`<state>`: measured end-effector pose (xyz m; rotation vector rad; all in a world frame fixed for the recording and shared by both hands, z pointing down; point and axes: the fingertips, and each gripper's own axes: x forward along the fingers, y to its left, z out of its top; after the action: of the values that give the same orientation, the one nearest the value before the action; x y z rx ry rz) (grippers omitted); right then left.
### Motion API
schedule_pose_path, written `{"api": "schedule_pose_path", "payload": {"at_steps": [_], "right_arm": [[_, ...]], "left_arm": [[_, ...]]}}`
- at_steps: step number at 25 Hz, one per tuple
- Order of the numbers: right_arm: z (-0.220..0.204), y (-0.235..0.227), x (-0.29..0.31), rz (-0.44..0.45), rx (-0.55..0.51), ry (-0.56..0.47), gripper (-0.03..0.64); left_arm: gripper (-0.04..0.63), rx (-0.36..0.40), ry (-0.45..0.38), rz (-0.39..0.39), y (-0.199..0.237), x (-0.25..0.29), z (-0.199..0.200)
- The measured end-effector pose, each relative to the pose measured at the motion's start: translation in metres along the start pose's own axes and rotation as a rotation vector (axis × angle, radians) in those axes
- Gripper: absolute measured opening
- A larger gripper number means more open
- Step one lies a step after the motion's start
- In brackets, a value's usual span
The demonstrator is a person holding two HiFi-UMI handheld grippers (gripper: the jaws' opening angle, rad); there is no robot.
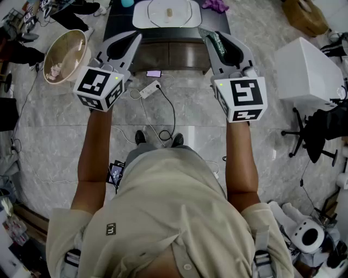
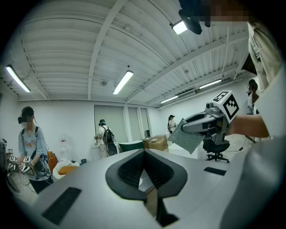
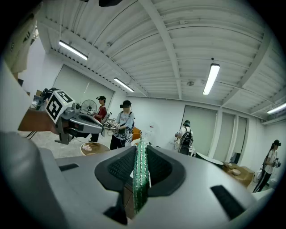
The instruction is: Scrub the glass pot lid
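In the head view both grippers are held up side by side over the floor, just short of a dark table (image 1: 117,24). On that table lies a white tray (image 1: 142,15), and the round clear shape with a small knob in it looks like the glass pot lid (image 1: 169,12). My left gripper (image 1: 136,37) (image 2: 144,151) is shut with nothing between its jaws. My right gripper (image 1: 210,33) (image 3: 141,145) is shut on a green scrub pad (image 1: 217,43) (image 3: 141,179) that stands on edge between the jaws. The left gripper view shows that pad (image 2: 187,138) hanging flat from the right gripper.
A beige bowl-shaped basket (image 1: 65,54) stands on the floor at the left. A power strip with cables (image 1: 149,89) lies below the table's front. A white box (image 1: 307,70) and an office chair (image 1: 315,130) are at the right. A purple cloth (image 1: 216,5) lies on the table. Other people stand across the room.
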<state>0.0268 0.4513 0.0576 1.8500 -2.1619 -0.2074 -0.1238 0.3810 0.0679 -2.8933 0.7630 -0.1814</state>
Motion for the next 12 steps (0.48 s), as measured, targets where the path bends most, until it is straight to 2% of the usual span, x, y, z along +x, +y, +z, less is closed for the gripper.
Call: {"api": "schedule_pose_path", "payload": {"at_steps": [12], "right_arm": [[-0.010,-0.019,-0.010,0.020,0.012,-0.009,0.081]], "left_arm": [[0.014,0.009,0.019,0.023,-0.018,0.009,0.002]]}}
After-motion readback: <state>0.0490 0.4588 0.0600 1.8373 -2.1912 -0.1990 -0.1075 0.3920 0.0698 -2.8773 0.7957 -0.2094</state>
